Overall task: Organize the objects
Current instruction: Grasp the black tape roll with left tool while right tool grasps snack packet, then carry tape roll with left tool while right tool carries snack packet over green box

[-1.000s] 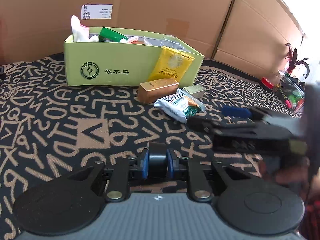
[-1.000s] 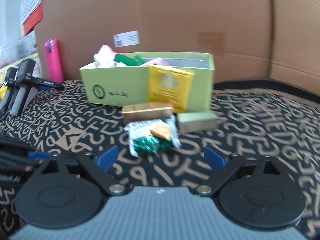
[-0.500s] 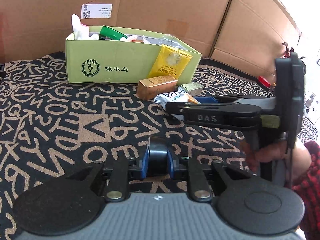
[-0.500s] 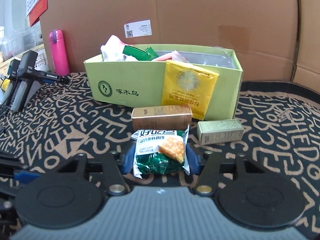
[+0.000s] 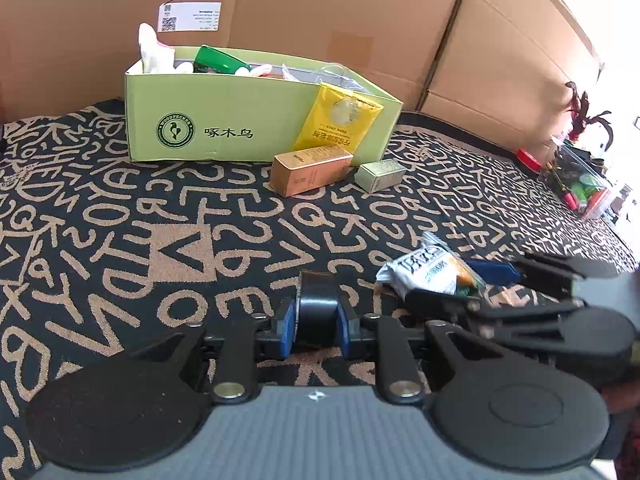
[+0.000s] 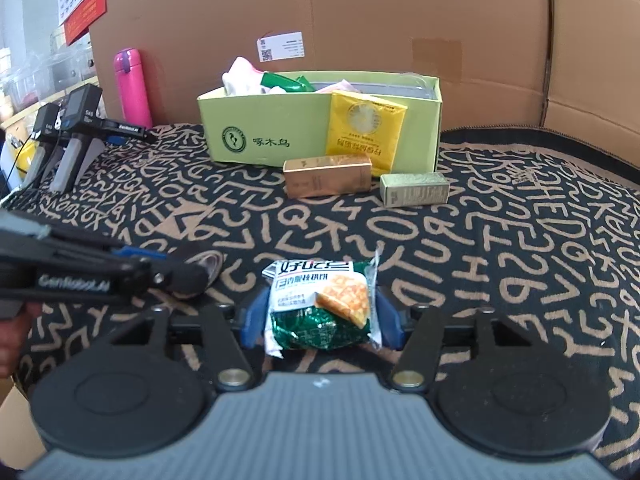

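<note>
While the right gripper [image 6: 322,316] pinches the snack packet [image 6: 320,308] crosswise between its jaws, which just eased slightly, the green box [image 6: 280,132] lies straight ahead, well apart. Left gripper [image 5: 316,322] clamps a black roll [image 5: 318,308], jaws likewise easing.

We see the scene from two wrist cameras, each low over the patterned cloth [image 5: 120,208] and angled down along its own fingers toward the cardboard wall [image 6: 360,8]. Both views share the green box [image 5: 224,128] [image 6: 264,128]; the right view sits further right.
</note>
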Action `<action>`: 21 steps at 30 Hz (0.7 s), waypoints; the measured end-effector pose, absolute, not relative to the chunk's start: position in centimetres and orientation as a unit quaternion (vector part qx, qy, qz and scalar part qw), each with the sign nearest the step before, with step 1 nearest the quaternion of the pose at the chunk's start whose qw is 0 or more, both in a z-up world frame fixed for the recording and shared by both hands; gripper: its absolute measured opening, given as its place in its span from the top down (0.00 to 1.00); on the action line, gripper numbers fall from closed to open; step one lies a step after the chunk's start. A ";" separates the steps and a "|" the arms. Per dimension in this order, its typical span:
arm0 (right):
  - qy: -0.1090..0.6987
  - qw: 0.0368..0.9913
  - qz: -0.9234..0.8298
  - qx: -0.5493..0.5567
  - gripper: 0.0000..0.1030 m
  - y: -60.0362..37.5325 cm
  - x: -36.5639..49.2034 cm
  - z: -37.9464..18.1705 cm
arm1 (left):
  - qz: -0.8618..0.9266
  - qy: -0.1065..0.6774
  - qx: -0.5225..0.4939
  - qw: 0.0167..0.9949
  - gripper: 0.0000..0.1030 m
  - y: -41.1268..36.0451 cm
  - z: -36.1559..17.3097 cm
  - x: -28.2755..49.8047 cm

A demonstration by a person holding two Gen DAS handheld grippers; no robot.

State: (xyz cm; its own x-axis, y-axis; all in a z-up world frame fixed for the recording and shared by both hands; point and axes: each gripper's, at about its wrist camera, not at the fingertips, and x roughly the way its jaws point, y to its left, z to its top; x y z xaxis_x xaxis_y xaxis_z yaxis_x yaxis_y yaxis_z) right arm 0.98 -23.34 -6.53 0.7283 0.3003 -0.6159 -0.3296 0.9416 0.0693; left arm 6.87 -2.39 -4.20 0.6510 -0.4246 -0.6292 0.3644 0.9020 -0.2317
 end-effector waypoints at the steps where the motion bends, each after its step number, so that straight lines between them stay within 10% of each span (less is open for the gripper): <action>1: 0.328 0.929 0.168 -0.024 0.40 -23.2 1.0 -6.6 | -0.217 0.358 -0.042 0.907 0.75 -2.4 -4.2 6.9; 21: 0.310 0.932 0.186 -0.001 0.49 -23.3 1.2 -4.9 | -0.222 0.321 -0.055 0.919 0.82 -1.8 -1.8 7.0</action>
